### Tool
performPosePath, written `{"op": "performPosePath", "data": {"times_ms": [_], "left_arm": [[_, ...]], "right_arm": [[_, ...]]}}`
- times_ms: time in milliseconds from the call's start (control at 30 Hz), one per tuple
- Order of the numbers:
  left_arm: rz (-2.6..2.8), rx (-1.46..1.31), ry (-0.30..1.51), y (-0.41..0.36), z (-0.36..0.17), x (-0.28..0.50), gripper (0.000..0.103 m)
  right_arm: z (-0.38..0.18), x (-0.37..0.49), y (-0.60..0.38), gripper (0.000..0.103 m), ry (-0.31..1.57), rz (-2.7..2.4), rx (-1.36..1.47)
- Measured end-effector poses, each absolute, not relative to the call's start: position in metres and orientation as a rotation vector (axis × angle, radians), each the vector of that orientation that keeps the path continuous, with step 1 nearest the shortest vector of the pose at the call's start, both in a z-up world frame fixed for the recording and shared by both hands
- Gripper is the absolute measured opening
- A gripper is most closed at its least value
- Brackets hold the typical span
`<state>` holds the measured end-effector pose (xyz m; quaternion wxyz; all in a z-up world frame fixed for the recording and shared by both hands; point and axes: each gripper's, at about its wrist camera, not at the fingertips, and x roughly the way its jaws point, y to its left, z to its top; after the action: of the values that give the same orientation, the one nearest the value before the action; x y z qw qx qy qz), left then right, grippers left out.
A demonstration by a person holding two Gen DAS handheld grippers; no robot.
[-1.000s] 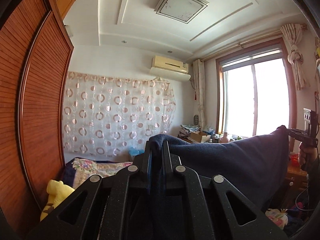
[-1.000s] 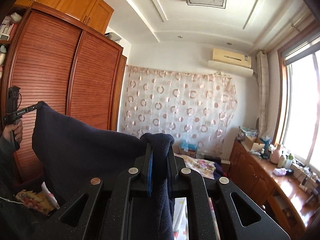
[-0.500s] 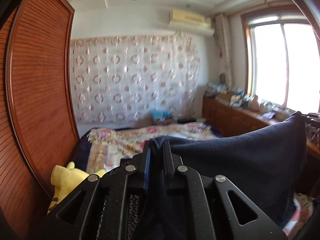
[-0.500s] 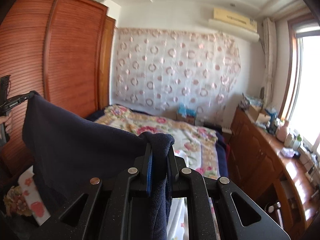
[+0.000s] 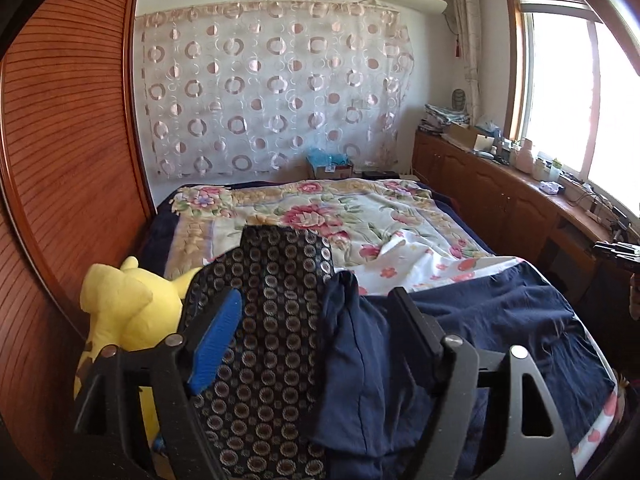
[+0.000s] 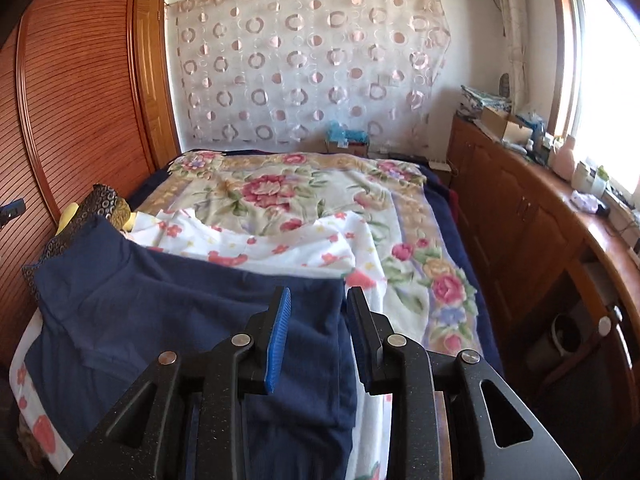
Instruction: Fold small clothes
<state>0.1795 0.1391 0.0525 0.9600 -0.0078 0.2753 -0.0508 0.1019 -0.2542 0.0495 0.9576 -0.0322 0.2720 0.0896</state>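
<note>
Left tool (image 5: 316, 312), lower centre of the left wrist view: jaws opening and wide apart, with a raised corner of the navy garment (image 5: 480, 328) and part of a dark circle-patterned cloth (image 5: 272, 320) standing between them, neither blue pad pressing on fabric. Right tool (image 6: 316, 312), lower centre of the right wrist view: jaws opening, with the right-hand edge of the navy garment lying between them; the pads stand clear of the cloth. One navy garment, spread flat across the near end of the bed (image 6: 416, 220) — over a white sheet with small red flowers (image 6: 280, 244), which in turn lies on a large floral bedspread (image 6: 272, 188). One yellow plush toy (image 5: 124, 312) at the left of the frame, against the wooden wardrobe (image 5: 68, 152), touching the patterned cloth. Containers: one cardboard box (image 5: 332, 168) at the far end of the bed, below the ring-patterned curtain (image 5: 272, 88), holding blue material whose nature cannot be told; a second open cardboard box (image 6: 500, 120) on the wooden desk (image 6: 532, 200) along the right of the frame — contents not discernible. Also on the desk beneath the window: one pink bottle (image 6: 564, 160) among small items too indistinct to count.
</note>
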Motion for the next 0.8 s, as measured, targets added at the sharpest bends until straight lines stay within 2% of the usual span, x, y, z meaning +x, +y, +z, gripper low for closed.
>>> {"op": "performPosePath", "data": {"times_ms": [100,233,500,800], "left_arm": [[-0.102,-0.014,0.569,0.135,0.044,0.171,0.077],[-0.097,0.016,0.612,0.132,0.028,0.167,0.077],[-0.096,0.020,0.658,0.127,-0.004,0.147,0.077],[-0.092,0.024,0.706,0.126,-0.031,0.144,0.077]], "right_arm": [[0.045,0.112,-0.275,0.030,0.569,0.195,-0.031],[0.020,0.121,-0.283,0.041,0.636,0.190,-0.004],[-0.008,0.128,-0.286,0.041,0.720,0.195,0.088],[-0.018,0.145,-0.274,0.041,0.759,0.184,0.042]]}}
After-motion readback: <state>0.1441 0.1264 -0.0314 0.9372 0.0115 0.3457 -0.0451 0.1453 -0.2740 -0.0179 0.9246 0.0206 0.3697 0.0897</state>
